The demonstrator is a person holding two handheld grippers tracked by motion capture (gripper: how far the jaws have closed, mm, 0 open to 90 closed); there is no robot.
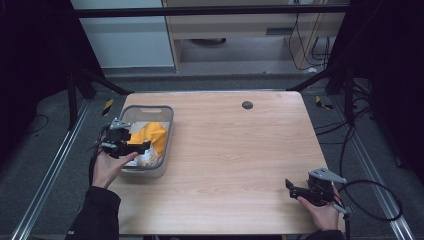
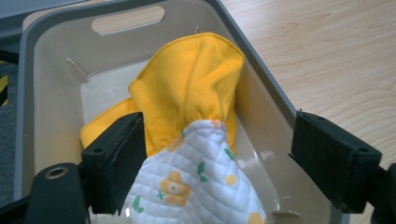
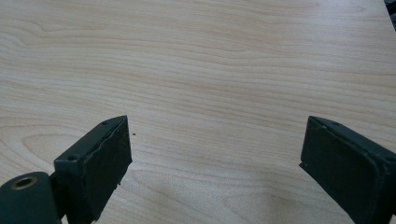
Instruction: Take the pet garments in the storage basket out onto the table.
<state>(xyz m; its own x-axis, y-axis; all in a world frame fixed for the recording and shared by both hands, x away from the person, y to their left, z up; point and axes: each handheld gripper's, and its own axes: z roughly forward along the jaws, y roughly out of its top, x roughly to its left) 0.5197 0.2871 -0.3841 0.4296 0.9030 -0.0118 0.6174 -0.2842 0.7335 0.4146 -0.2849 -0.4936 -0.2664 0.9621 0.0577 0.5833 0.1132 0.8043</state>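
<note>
1. The left tongs (image 2: 215, 163) hang over the near end of a grey bin (image 2: 32, 93), jaws spread wide and gripping nothing.
2. Between those jaws, and reaching ahead of them, lies a bundle of cloth: a yellow cloth (image 2: 191, 88) heaped up toward the far wall, and a white quilted cloth (image 2: 196, 186) printed with yellow flowers, nearest the tongs.
3. The quilted cloth sits close against the left jaw's pad; whether it touches I cannot tell. The right jaw stands well apart from the fabric, above the bin's side wall.
4. From the high view, the left tongs (image 1: 131, 146) are at the bin's (image 1: 169, 120) near corner, with the yellow cloth (image 1: 152, 134) just beyond them.
5. The right tongs (image 1: 295, 190) rest low over bare desk (image 1: 235, 150), well apart from the bin; their own view shows the jaws spread with nothing but wood grain between them.
6. Judging by this, the step in hand is the reach into the bin to take up the cloth; no grasp is made yet.
7. The next move seems to call for lowering the left tongs a little, bringing the right jaw inside the wall, then closing on the gathered neck where white meets yellow, so both layers lift together.
</note>
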